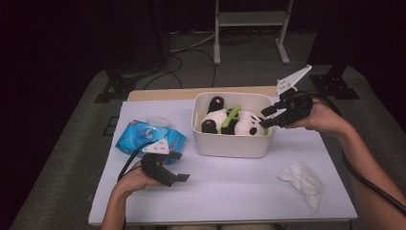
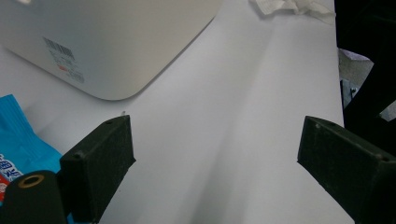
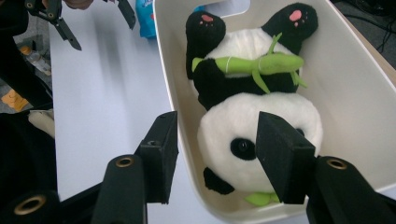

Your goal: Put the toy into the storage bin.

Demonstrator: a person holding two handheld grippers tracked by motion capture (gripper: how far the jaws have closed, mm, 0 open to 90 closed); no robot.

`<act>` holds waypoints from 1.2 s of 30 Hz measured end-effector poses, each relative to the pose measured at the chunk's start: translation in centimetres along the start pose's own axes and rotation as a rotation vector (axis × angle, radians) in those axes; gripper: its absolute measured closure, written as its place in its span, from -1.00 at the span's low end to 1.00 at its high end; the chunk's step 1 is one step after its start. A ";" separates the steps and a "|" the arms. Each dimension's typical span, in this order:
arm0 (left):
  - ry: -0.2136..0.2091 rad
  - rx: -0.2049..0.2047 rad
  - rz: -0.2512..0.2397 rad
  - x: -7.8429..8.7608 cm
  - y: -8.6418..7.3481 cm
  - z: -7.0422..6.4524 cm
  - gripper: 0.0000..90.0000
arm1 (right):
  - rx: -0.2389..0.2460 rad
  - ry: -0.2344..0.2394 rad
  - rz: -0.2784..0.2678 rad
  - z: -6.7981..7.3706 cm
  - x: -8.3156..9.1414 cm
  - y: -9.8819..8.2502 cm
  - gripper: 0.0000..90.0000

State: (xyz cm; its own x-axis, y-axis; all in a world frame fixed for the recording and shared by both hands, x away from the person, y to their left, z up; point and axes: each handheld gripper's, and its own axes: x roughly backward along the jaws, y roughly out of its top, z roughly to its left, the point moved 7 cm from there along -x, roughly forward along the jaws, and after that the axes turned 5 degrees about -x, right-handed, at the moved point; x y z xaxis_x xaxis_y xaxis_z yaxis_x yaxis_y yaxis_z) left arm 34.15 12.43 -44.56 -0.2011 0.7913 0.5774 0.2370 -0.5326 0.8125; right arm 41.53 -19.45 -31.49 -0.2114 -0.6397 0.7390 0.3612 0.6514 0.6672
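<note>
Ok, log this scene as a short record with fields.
surface: white table
bin: white bin, holds a panda plush with a green bamboo sprig
right gripper: open, at the bin's right rim, above the panda's head
left gripper: open, empty, low over the table
left of bin: blue packet
front right: crumpled tissue

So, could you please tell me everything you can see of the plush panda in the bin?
The plush panda is a soft, fuzzy black-and-white toy lying on its back inside the white plastic bin, head towards the right gripper. Its black feet show pink paw pads, and a green bamboo stalk lies across its chest. The right gripper hovers open above its head, one jaw over the bin's rim, not touching it.
</note>
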 end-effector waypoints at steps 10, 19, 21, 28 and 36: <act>0.000 0.009 -0.009 -0.2 0.1 -0.2 -0.78 | -0.018 -0.017 -0.011 0.2 0.9 -1.8 0.05; 0.004 0.003 -0.003 0.0 0.1 -0.2 -0.78 | -0.058 -0.031 -0.021 0.3 1.5 -3.7 0.05; 0.006 0.003 -0.004 0.0 0.1 -0.3 -0.78 | -0.066 -0.036 -0.025 0.4 1.7 -4.1 0.04; 0.012 0.005 -0.005 0.1 0.1 -0.4 -0.78 | -0.099 -0.044 -0.042 0.4 2.0 -6.0 0.04; 0.017 0.006 -0.003 0.1 0.0 -0.3 -0.78 | -0.128 -0.052 -0.062 0.4 2.2 -8.0 0.04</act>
State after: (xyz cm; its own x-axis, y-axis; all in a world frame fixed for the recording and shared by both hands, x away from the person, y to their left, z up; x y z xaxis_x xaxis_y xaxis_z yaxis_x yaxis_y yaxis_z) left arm 33.80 12.46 -44.50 -0.2180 0.7875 0.5765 0.2421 -0.5286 0.8136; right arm 37.82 -25.86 -35.19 -0.2823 -0.6534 0.7024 0.4582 0.5515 0.6971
